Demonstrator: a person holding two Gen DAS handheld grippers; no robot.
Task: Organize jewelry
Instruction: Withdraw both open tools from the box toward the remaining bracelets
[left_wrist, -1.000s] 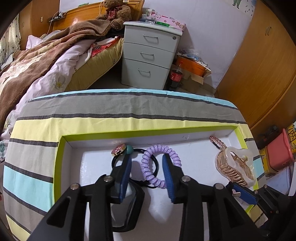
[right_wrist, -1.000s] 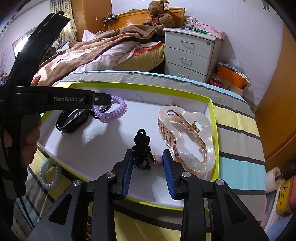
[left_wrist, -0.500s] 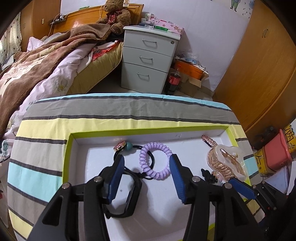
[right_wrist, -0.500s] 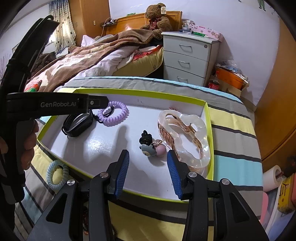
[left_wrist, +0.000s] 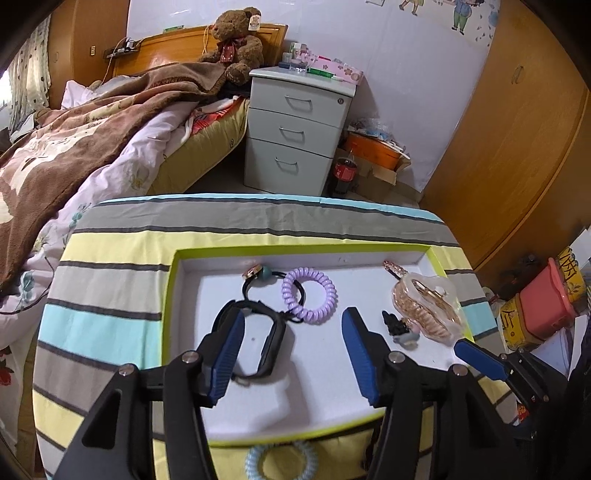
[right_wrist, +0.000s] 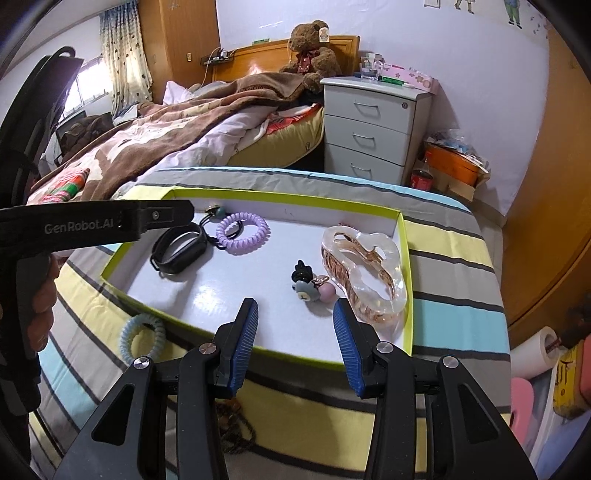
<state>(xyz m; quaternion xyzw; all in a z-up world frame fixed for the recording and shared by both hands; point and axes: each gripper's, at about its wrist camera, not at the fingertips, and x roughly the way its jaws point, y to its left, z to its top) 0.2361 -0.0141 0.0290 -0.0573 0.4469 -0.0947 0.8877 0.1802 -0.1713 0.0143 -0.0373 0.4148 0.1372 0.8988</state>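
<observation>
Now both grippers, left (left_wrist: 291, 354) and right (right_wrist: 295, 339), have pulled back, fingers just spread, empty

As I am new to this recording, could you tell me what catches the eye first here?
The large clear hair claw with rose-gold teeth lies along the right side of the green-rimmed white tray. A purple spiral hair tie and a black wristband lie at its far left, and a teddy bear sits on the bed behind.

middle of the tray (right_wrist: 405, 236) floor is sitting bare, so there's passing room there. purple coil tie (right_wrist: 242, 232) and black band (right_wrist: 180, 247) are crowding the far-left corner, big clear claw clip (right_wrist: 364, 271) is hugging the right wall.
</observation>
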